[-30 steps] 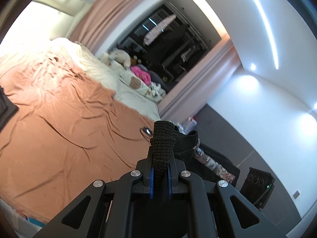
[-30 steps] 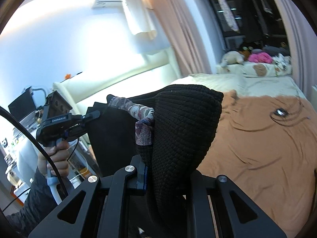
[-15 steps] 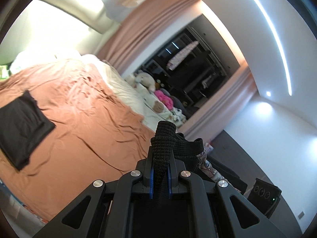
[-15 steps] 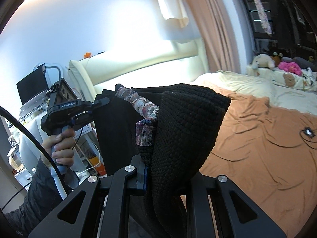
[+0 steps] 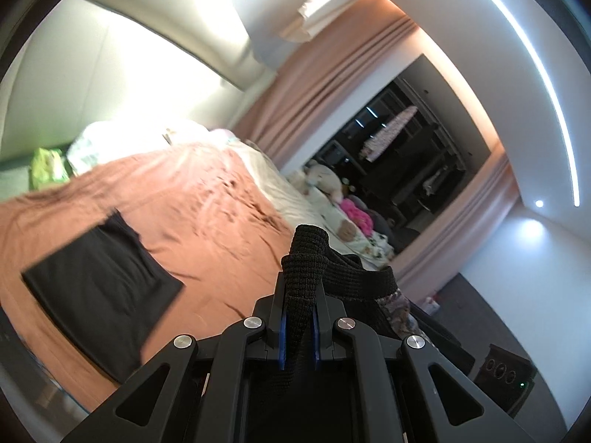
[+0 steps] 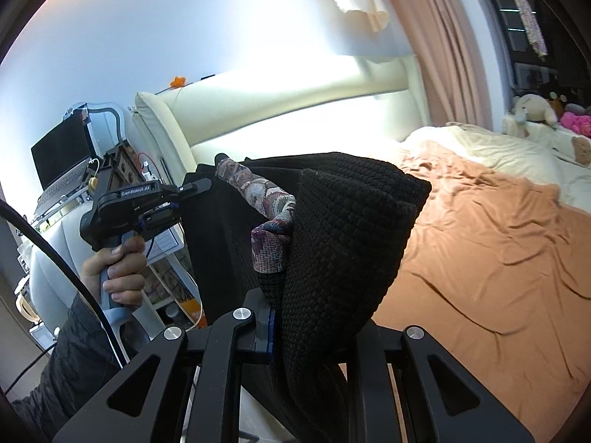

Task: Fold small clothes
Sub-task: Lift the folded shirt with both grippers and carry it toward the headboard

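**Ana:** Left gripper (image 5: 298, 328), in its own wrist view, is clamped on a fold of the black knit garment (image 5: 306, 258); the blue pads pinch the cloth from both sides. The garment runs off to the right with a patterned band (image 5: 397, 306) along its edge.

**Ben:** And beyond it?

**Ana:** The bed with its rust-coloured sheet (image 5: 207, 214), and a dark folded piece (image 5: 99, 277) already lying flat at the near left. Soft toys (image 5: 325, 181) sit at the far edge by the curtain (image 5: 332, 88).

**Ben:** Right wrist view?

**Ana:** The right gripper (image 6: 295, 328) is closed on another bunch of the same black knit garment (image 6: 351, 229), which drapes thickly over its fingers. The cloth hangs stretched in the air between the two grippers; the person's hand (image 6: 118, 269) holds the left gripper (image 6: 199, 186) by its handle, at the garment's far corner.

**Ben:** So which step?

**Ana:** Probably carrying the piece over to lay it out; no fold is made yet. The next move likely calls for lowering both corners together, taut, onto bare sheet.

**Ben:** Room?

**Ana:** Plenty of open sheet (image 6: 480, 258) toward the middle. It should stay clear of the folded piece and the bed's near edge, and of the laptop stand (image 6: 62, 170) beside the headboard (image 6: 258, 110).
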Tool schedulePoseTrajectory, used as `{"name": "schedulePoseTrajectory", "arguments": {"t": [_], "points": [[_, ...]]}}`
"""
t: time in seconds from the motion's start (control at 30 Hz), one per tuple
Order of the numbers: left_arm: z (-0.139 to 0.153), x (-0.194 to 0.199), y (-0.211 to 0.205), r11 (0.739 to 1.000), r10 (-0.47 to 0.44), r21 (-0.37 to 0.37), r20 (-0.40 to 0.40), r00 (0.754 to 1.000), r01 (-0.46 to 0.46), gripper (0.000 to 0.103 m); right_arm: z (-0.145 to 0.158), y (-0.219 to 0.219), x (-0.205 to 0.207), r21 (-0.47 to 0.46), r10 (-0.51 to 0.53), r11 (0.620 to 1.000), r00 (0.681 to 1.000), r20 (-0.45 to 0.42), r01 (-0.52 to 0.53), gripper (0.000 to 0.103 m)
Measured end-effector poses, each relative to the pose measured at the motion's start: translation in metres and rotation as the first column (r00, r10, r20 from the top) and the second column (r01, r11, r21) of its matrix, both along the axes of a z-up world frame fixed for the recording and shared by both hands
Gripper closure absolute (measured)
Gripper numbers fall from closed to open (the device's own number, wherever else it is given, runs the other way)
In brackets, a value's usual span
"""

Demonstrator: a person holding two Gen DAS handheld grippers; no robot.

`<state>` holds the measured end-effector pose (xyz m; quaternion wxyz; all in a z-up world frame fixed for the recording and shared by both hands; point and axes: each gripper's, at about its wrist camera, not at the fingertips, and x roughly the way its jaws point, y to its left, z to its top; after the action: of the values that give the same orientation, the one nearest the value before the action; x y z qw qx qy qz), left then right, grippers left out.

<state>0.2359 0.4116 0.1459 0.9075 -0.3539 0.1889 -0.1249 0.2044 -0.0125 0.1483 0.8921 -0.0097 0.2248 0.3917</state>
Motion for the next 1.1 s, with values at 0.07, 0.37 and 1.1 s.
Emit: {"name": "schedulePoseTrajectory", "arguments": {"t": [0.07, 0.37, 1.1], "points": [[0.002, 0.010, 0.017, 1.000, 0.019, 0.020, 0.002, 1.000, -0.019, 0.093, -0.003, 0.012, 0.014, 0.002, 0.019, 1.000, 1.000, -0.004, -0.019, 0.092], [-0.006, 0.029, 0.098, 0.985, 0.147, 0.097, -0.026, 0.989, -0.144, 0.093, -0.016, 0.081, 0.051, -0.046, 0.131, 0.990, 0.991, 0.003, -0.131, 0.092], [-0.053, 0.100, 0.187, 0.929, 0.322, 0.248, -0.169, 0.932, -0.276, 0.093, -0.077, 0.101, 0.112, -0.014, 0.220, 0.974, 0.965, -0.142, -0.224, 0.092]]}}
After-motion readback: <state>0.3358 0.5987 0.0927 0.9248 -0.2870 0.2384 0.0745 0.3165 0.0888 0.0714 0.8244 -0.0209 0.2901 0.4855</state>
